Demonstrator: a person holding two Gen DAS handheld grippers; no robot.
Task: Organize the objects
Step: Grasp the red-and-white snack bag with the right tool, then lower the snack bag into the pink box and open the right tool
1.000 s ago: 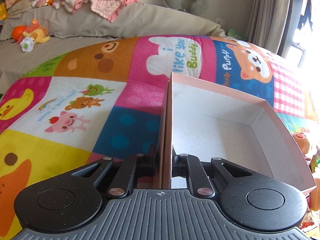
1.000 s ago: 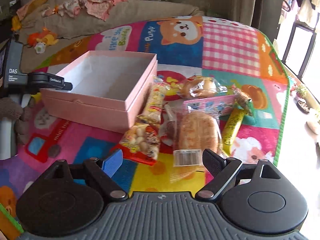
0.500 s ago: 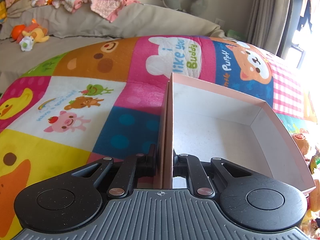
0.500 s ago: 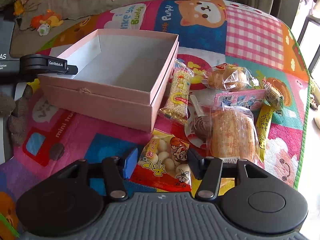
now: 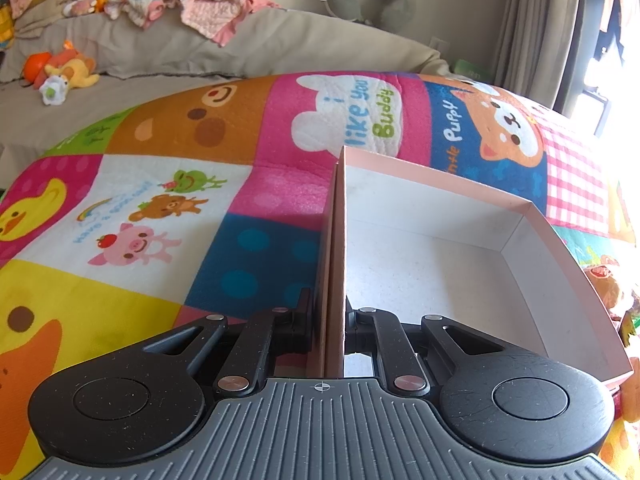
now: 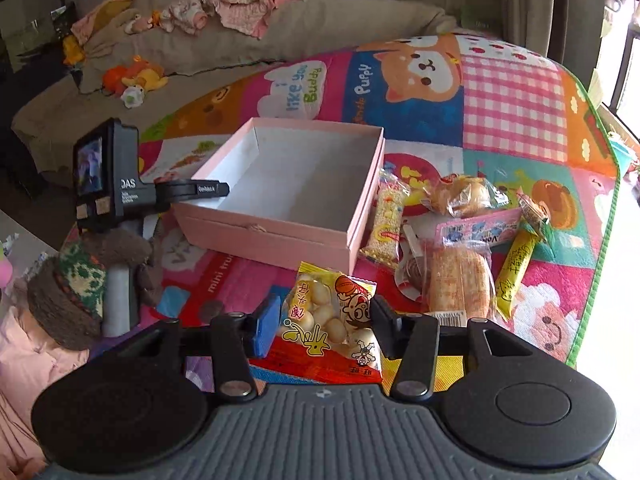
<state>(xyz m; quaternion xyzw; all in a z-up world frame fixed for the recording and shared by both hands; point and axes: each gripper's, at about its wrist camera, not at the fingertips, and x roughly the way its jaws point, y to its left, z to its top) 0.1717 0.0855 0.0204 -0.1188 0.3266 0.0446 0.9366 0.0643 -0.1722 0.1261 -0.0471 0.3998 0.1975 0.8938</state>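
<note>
An open pink box (image 6: pixel 280 236) with a white inside sits on the colourful play mat. My left gripper (image 5: pixel 327 320) is shut on the box's left wall (image 5: pixel 335 240); it also shows in the right wrist view (image 6: pixel 192 190). My right gripper (image 6: pixel 324 324) is shut on a red and yellow snack bag of round balls (image 6: pixel 332 320), held above the mat in front of the box. Right of the box lie a rice-bar packet (image 6: pixel 386 220), wrapped buns (image 6: pixel 464 196), a wrapped bread loaf (image 6: pixel 460 280), a yellow stick packet (image 6: pixel 516 276) and a pink packet (image 6: pixel 480 232).
A beige sofa (image 5: pixel 200 52) with clothes and plush toys stands behind the mat. The mat's green edge (image 6: pixel 600 240) runs along the right, with a bright window beyond. My gloved hand (image 6: pixel 80 280) is at the left.
My right gripper closed on the snack bag and lifted it off the mat, pulling back a little. The left gripper and the box have stayed still.
</note>
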